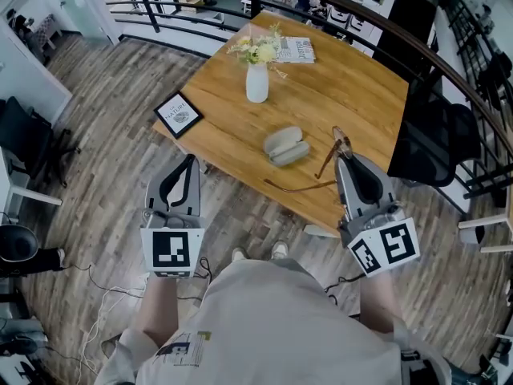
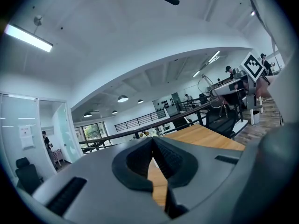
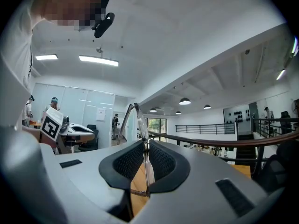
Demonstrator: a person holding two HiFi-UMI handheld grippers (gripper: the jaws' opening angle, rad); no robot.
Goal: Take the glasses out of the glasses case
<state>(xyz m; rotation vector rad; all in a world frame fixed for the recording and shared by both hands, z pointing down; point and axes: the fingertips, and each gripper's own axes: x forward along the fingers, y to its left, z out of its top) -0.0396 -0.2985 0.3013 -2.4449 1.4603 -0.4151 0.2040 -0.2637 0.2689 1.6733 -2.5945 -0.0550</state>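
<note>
Seen from the head camera, a square, honey-coloured wooden table stood on a grey plank floor. Near the table's middle lay a grey oval clamshell glasses case. It looked shut or nearly so, though that was hard to judge from above.

From the case, a white ceramic vase of pale yellow flowers stood at eleven o'clock. A printed magazine lay flat at twelve o'clock, near the far edge. A small black-framed picture rested at nine o'clock, on the table's left corner.

The thin brown-rimmed glasses were out of the case, just beside it at three o'clock. They were held above the near edge of the table, with one temple arm trailing toward seven o'clock.

The right gripper was pinching them. In the right gripper view its two ridged black pads were pressed onto the glasses, whose frame rose above the jaws.

The left gripper hung off the table's near-left side, at eight o'clock from the case. In the left gripper view its jaws were pressed together with nothing between them.
</note>
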